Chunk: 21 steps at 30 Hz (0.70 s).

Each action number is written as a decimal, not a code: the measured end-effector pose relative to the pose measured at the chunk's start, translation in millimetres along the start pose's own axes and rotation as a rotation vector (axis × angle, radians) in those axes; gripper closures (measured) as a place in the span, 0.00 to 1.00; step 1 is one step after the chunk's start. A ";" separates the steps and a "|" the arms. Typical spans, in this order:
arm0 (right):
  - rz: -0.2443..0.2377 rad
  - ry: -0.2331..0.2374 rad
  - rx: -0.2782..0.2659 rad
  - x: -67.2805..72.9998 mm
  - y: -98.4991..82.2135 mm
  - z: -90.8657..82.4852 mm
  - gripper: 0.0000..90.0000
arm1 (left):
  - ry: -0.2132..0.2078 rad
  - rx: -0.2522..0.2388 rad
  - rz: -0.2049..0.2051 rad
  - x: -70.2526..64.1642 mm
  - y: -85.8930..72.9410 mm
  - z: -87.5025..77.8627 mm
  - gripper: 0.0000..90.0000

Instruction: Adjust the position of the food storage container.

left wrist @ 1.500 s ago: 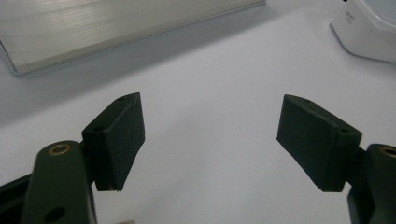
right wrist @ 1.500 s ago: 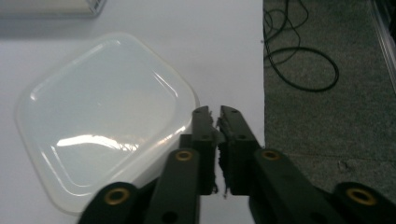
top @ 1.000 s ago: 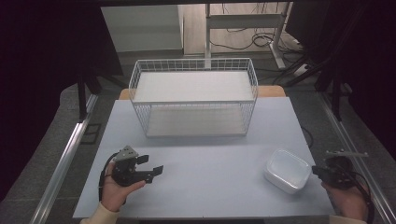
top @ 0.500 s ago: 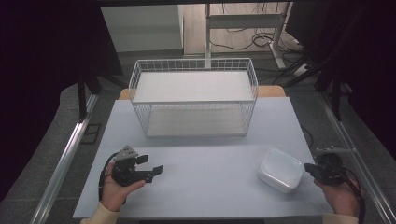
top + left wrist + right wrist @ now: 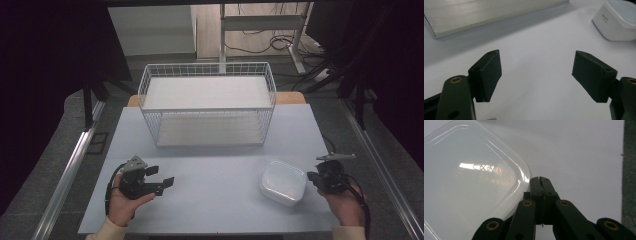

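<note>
A white square lidded container (image 5: 282, 182) sits on the pale table (image 5: 220, 165) at the front right. My right gripper (image 5: 311, 176) is at its right side, jaws shut, tips against the container's rim. In the right gripper view the shut jaws (image 5: 540, 179) meet the rounded edge of the container (image 5: 469, 190), with nothing between them. My left gripper (image 5: 162, 176) rests at the front left, open and pointing right. In the left gripper view its jaws (image 5: 536, 75) stand wide apart over bare table, the container (image 5: 617, 20) far off at the upper right.
A white wire basket (image 5: 207, 107) stands at the back middle of the table, its base (image 5: 486, 12) seen ahead of the left gripper. The table's right edge (image 5: 624, 170) lies close to the right gripper. Dark floor and cables surround the table.
The right gripper has moved left with its jaws shut, and the white container has slid left across the table ahead of it. The left gripper has stayed put.
</note>
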State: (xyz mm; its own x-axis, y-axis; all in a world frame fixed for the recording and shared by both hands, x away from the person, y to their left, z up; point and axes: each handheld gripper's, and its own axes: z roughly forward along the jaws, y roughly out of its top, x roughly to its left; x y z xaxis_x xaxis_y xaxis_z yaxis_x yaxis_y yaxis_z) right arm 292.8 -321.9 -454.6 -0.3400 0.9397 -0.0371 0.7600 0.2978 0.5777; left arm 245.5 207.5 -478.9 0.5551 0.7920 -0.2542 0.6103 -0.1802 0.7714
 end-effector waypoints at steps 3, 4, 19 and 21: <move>-0.031 0.016 -0.001 16.5 6.5 6.3 1.00 | 0.002 0.003 -0.001 0.9 -0.4 0.8 0.26; -0.031 0.016 -0.001 16.5 6.5 6.3 1.00 | 0.002 0.003 -0.001 0.9 -0.4 0.8 0.26; -0.179 0.099 0.010 82.7 36.3 33.3 1.00 | 0.001 0.004 -0.002 -0.6 -0.4 1.4 0.26; -0.194 0.115 0.006 90.4 38.2 35.3 1.00 | 0.002 0.003 -0.001 -0.6 -0.4 1.2 0.26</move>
State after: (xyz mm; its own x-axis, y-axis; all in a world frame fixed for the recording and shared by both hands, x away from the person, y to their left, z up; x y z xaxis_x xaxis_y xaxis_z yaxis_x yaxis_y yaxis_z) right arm 310.6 -219.6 -464.7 -0.5409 0.8394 -0.0535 0.6774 0.4725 0.5638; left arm 245.6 206.4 -479.7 0.5535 0.7931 -0.2542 0.6129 -0.1812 0.7691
